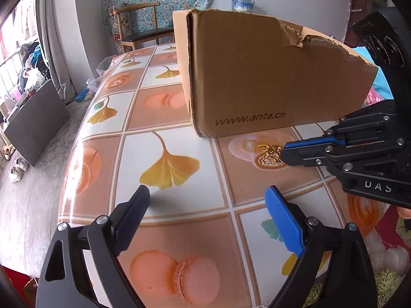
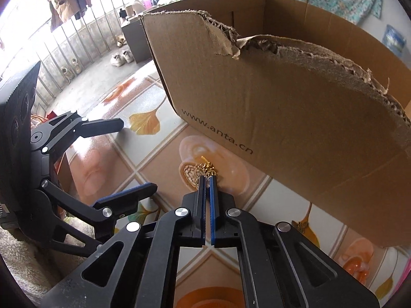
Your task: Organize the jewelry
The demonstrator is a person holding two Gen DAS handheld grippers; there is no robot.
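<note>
I see a table covered in glossy oilcloth (image 1: 164, 128) printed with ginkgo leaves and macarons; a torn brown cardboard box (image 1: 257, 77) sits upper right, small gold jewelry (image 1: 269, 151) just below it.

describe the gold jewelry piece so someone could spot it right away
Find the torn cardboard box on the patterned tablecloth. Just in front of its printed side lies the gold jewelry piece, at the tips of the right gripper; it alone glints metallic.
</note>
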